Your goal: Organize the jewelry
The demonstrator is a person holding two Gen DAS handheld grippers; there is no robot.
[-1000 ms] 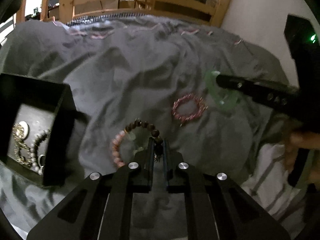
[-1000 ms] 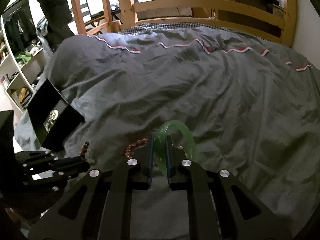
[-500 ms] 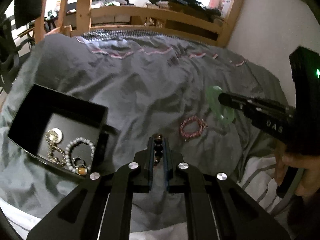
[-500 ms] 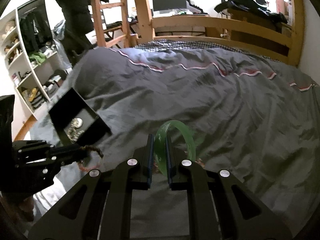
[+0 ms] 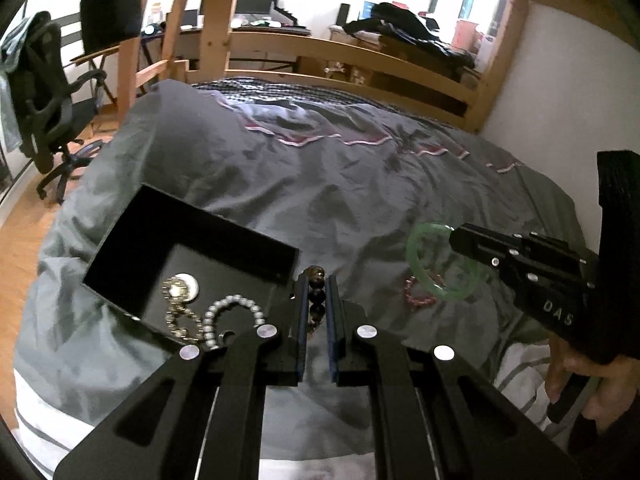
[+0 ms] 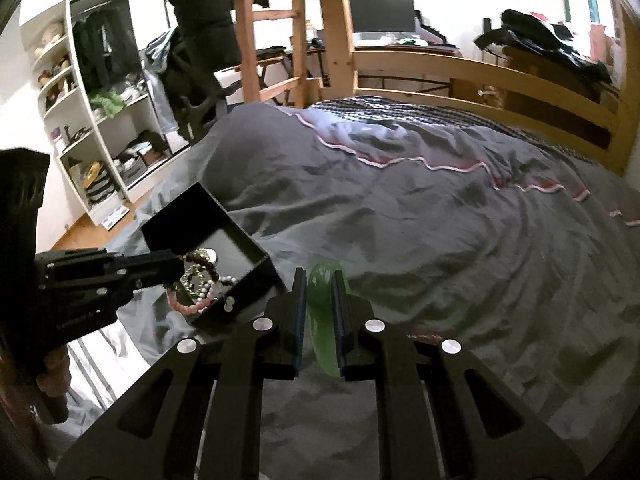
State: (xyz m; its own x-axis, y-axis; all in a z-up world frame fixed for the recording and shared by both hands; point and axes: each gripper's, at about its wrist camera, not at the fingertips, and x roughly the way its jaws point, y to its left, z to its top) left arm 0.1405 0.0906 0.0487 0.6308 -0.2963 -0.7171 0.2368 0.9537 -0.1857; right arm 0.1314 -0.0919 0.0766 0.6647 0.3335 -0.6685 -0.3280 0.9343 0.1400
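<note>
My left gripper point(image 5: 316, 280) is shut on a bracelet of brown and pink beads point(image 5: 316, 300), lifted beside the near corner of the open black box point(image 5: 192, 224). In the right wrist view the same left gripper point(image 6: 180, 268) holds the bead bracelet point(image 6: 182, 306) dangling over the black box point(image 6: 192, 208). My right gripper point(image 6: 320, 280) is shut on a green bangle point(image 6: 322, 308), off the bed; the left wrist view shows this right gripper point(image 5: 456, 236) with the bangle point(image 5: 411, 258) at the right. A red bead bracelet point(image 5: 416, 296) lies on the duvet.
The box holds a gold chain with a round pendant point(image 5: 180, 292), a pearl bracelet point(image 5: 228, 308) and a ring. A grey duvet point(image 5: 340, 184) covers the bed inside a wooden frame point(image 5: 360, 52). An office chair point(image 5: 48, 112) and shelves point(image 6: 100, 128) stand to the left.
Both grippers have risen and swung left towards the black box, carrying the bead bracelet and the green bangle up off the duvet. The red bracelet stays where it lay.
</note>
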